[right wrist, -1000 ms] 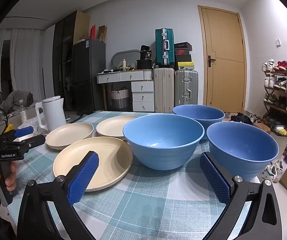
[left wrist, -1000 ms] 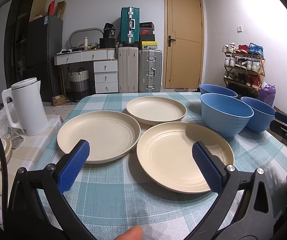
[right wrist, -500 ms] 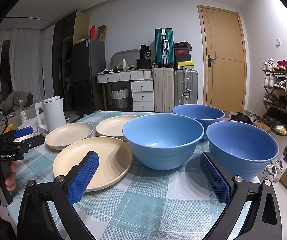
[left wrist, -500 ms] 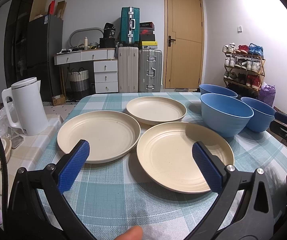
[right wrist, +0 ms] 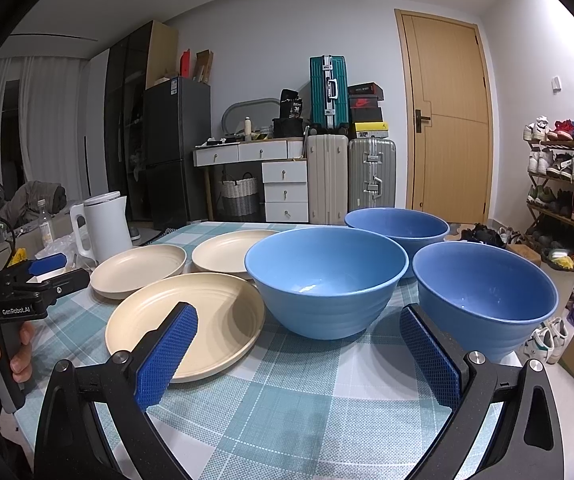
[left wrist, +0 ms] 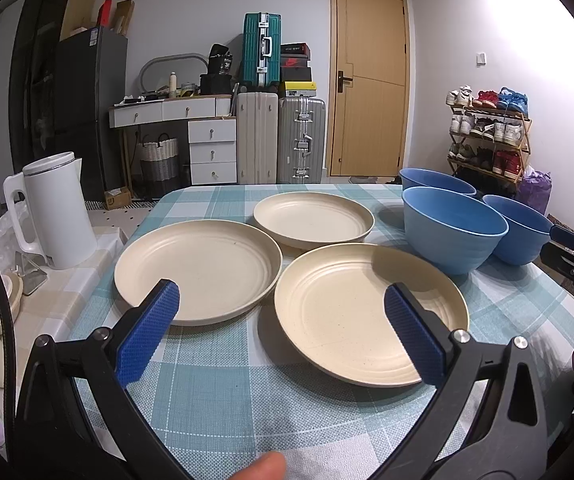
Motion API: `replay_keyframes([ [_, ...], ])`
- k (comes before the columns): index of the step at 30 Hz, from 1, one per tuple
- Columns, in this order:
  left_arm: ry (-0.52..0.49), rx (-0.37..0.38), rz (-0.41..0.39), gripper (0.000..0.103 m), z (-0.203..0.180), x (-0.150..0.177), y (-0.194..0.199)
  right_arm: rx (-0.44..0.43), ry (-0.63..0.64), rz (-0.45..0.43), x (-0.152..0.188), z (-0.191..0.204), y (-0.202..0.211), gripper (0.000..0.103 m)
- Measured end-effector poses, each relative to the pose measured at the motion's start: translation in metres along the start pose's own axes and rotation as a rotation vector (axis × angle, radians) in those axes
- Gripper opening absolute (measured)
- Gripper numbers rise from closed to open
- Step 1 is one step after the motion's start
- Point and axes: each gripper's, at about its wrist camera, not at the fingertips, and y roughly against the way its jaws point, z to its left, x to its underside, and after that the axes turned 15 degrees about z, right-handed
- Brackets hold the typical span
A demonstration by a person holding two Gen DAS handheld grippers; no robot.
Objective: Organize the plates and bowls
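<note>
Kettle [left wrist: 53,208] off the surface's [left wrist: 223,392] left edge. Left gripper [left wrist: 279,332] hangs spread wide, nothing held, over bare cloth before three plates [left wrist: 199,268]. Right gripper [right wrist: 295,356] gapes empty too, facing three bowls [right wrist: 327,276] crowding the right edge.

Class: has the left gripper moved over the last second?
No. In the left wrist view, the left gripper frames the nearest plate and kettle exactly as before.
</note>
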Motion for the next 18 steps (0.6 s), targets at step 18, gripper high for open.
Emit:
replay_keyframes([
  [18,0.001,0.001,0.000,0.103,0.0001,-0.0006,-0.0003,0.000,0.000,0.001,0.0002,-0.0005,-0.0005,0.103],
])
